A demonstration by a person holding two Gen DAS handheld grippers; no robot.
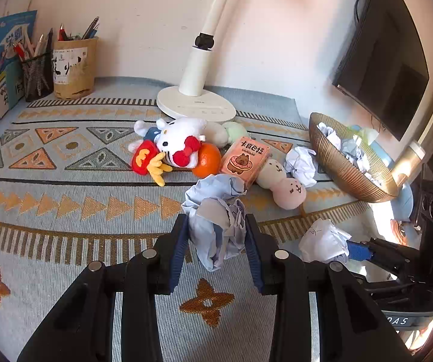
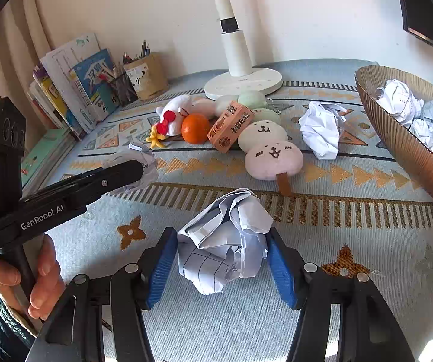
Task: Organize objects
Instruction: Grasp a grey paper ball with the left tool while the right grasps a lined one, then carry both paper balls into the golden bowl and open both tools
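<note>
Left wrist view: the left gripper (image 1: 216, 235) pinches a bluish crumpled paper ball (image 1: 216, 220) above the patterned cloth (image 1: 65, 235), toward its near edge. The ball looks light and crushable, so a gentle squeeze across its bulk should suffice.

Right wrist view: the right gripper (image 2: 221, 256) brackets a white paper wad (image 2: 222, 241), pads at its sides; whether they grip, I cannot tell. The gold bowl (image 2: 397, 138) at the cloth's right edge holds similar wads.

The gold bowl (image 2: 403, 147) is cut off at the right edge of the right wrist view. In the left wrist view, the orange (image 1: 207, 160) sits partly hidden behind the white plush cat (image 1: 177, 141), and the print on the books (image 1: 5, 60) is too small to read.
</note>
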